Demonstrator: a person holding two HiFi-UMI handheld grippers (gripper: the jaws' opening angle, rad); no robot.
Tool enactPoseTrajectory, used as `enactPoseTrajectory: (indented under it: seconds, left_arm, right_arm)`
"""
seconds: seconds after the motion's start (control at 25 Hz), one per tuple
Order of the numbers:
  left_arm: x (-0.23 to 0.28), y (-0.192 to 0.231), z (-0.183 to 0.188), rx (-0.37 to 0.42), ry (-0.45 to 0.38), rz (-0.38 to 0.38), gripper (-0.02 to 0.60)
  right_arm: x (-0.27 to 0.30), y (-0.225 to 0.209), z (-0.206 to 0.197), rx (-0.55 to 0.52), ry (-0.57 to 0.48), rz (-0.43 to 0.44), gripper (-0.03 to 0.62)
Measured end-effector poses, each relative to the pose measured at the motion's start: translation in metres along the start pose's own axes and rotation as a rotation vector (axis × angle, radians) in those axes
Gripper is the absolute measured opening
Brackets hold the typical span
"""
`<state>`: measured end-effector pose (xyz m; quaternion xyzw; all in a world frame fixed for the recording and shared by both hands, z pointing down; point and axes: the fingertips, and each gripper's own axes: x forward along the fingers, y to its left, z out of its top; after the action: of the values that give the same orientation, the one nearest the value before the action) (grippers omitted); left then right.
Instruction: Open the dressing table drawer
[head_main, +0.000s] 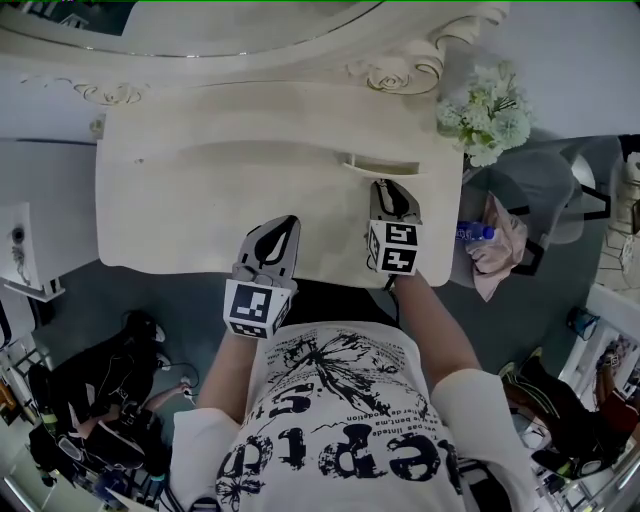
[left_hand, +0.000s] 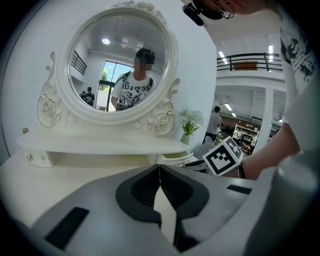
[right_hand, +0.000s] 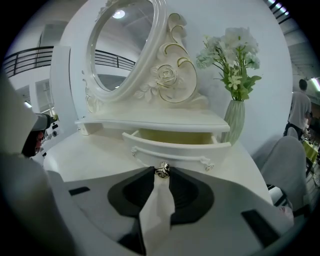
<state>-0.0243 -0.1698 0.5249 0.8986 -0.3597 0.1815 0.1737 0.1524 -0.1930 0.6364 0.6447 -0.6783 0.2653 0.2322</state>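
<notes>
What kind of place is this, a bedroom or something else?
Probably a large open hall, not a bedroom: a railed upper gallery, bags on the floor beside the dressing table.

Two grippers (head_main: 288, 222) (head_main: 385, 186), one dressing table (head_main: 200, 200), one drawer (right_hand: 175, 148), one mirror (left_hand: 117, 65), one flower vase (right_hand: 234, 122).

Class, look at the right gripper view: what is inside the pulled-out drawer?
Only pale yellowish inner walls show in the drawer. Its front panel hides the floor, and the shelf covers the rear.
</notes>
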Motion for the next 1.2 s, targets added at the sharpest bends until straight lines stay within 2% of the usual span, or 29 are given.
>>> enactPoseTrajectory:
  seconds: [0.68, 0.8, 0.92, 1.08, 1.2]
  left_arm:
    - [0.005, -0.007, 0.014, 0.017, -0.006, -0.022, 0.02]
    - [0.004, -0.006, 0.019, 0.02, -0.012, -0.022, 0.02]
    - [0.002, -0.006, 0.026, 0.025, -0.022, -0.02, 0.02]
    - [0.001, -0.006, 0.043, 0.037, -0.054, -0.016, 0.02]
    - [-0.001, -0.006, 0.061, 0.061, -0.093, -0.012, 0.02]
  right_arm:
    - [-0.017, 0.008, -0.017, 0.069, 0.043, 0.04, 0.106]
    - [-0.023, 0.009, -0.014, 0.064, 0.046, 0.043, 0.152]
    - [-0.043, 0.012, -0.002, 0.056, 0.004, 0.014, 0.152]
    - [-0.073, 0.028, 0.036, 0.028, -0.119, 0.043, 0.149]
    - [-0.091, 0.035, 0.072, 0.011, -0.216, 0.072, 0.083]
